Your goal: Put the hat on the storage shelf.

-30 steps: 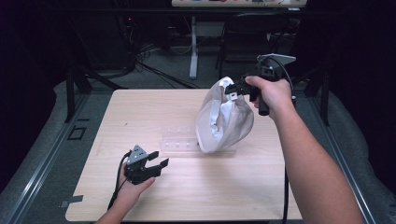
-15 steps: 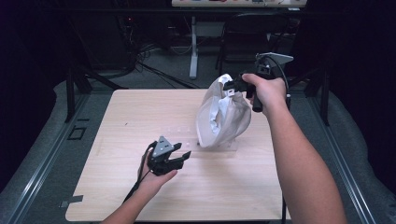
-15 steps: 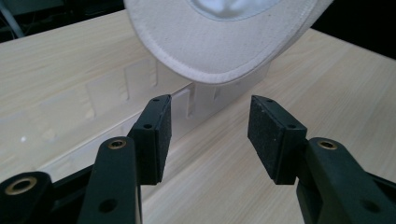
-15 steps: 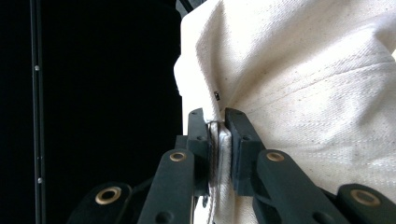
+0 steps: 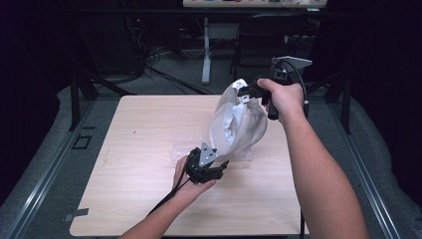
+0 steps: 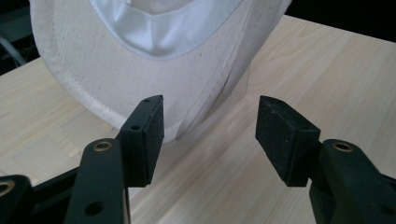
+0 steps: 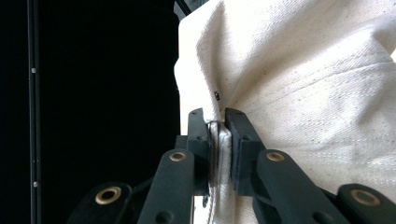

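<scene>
Cloth bag (image 5: 238, 124) hangs over the tabletop (image 5: 134, 149) — no readable writing.
Right gripper (image 7: 218, 123) jaws pinch its top edge; left gripper (image 6: 210, 126) jaws, just widened, gape empty before its lower hem.

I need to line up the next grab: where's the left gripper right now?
In the high view the left gripper sits low at centre, open, just short of the hanging cream bag's bottom edge.

Left gripper (image 5: 222, 168) moved from the near left part of the table (image 5: 134, 149) rightward and away from the person, now just below the hanging cloth bag (image 5: 239, 124), jaws just opening wider, nothing between them yet.
</scene>
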{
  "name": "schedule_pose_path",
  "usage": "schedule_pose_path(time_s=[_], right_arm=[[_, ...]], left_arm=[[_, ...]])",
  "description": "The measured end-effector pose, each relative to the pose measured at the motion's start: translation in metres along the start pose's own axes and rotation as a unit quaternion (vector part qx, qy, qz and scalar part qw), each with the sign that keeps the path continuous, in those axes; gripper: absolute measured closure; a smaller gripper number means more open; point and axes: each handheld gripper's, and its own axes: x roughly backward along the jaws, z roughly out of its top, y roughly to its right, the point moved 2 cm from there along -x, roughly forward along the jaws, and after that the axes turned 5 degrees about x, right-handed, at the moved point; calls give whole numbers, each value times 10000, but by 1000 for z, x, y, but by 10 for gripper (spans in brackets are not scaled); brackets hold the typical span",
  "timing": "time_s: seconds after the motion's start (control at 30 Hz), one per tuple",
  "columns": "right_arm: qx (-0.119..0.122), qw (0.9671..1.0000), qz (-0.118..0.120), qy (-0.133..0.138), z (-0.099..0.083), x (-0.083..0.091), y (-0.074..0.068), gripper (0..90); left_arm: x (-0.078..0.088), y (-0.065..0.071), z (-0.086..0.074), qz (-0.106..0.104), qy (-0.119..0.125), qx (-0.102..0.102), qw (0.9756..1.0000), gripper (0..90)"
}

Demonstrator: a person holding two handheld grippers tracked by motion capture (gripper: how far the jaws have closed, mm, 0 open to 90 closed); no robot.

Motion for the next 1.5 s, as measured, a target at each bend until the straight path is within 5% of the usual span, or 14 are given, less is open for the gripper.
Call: schedule_pose_path(time_s=[0.2, 0.33, 0.6, 1.03, 1.5], right_arm=[[-28, 10000, 2, 29, 0, -1, 0, 813], [12, 10000, -10, 3, -1, -1, 1, 813], [-11, 10000, 1, 3, -1, -3, -1, 812], [168, 9998, -10, -66, -3, -12, -10, 814], [203, 9998, -3, -32, -3, -12, -14, 814]], left_arm=[[-5, 8, 8, 173, -84, -343, 9992, 584], [-3, 1, 7, 171, -86, -312, 9993, 741], [4, -8, 5, 186, 14, -369, 9991, 803], [9, -33, -2, -260, 301, 192, 9990, 828], [16, -55, -4, -873, 649, 468, 9930, 837]])
